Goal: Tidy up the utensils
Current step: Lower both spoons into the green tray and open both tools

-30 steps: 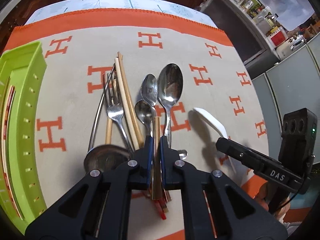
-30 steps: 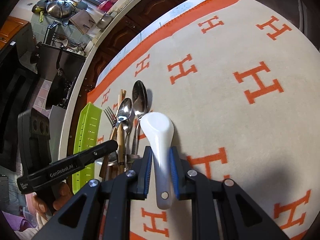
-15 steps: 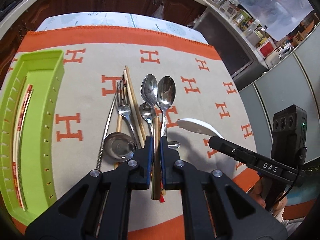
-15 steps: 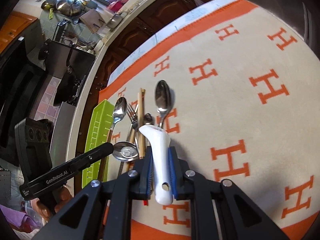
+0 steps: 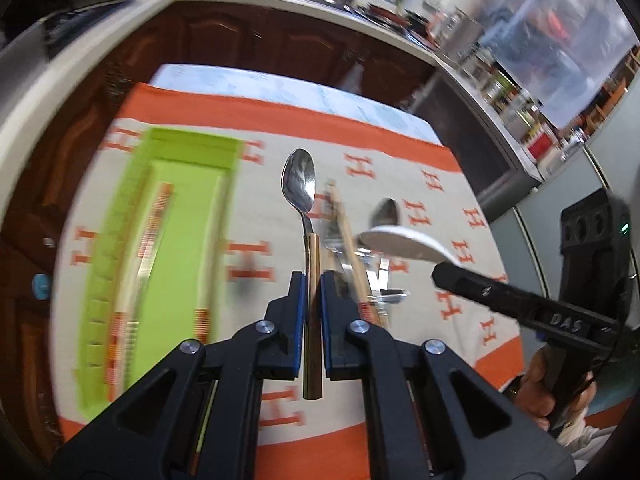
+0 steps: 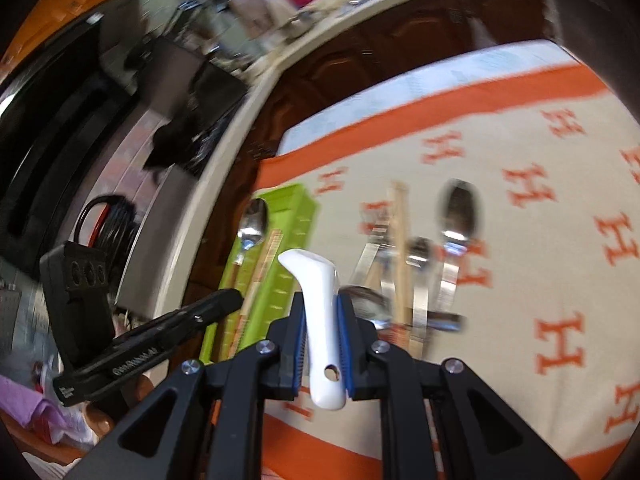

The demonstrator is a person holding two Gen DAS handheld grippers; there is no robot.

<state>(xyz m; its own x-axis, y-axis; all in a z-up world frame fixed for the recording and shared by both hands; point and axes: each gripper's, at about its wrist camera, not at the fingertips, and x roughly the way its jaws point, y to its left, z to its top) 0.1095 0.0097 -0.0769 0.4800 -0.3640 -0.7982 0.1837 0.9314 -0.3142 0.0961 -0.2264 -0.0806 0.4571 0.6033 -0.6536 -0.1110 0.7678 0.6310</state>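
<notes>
Both spoons are now lifted clear of the pile and swung toward the green tray. Left claw is clamped on the gold-handled spoon, bowl pointing straight ahead. Right claw is closed on the white spoon, likewise lengthwise. Carrying is underway; lowering into the tray ahead-left is called for next.

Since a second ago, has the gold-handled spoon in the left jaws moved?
Yes. The gold-handled spoon has been lifted out of the utensil pile and carried left toward the green tray, clamped in the left gripper.
</notes>
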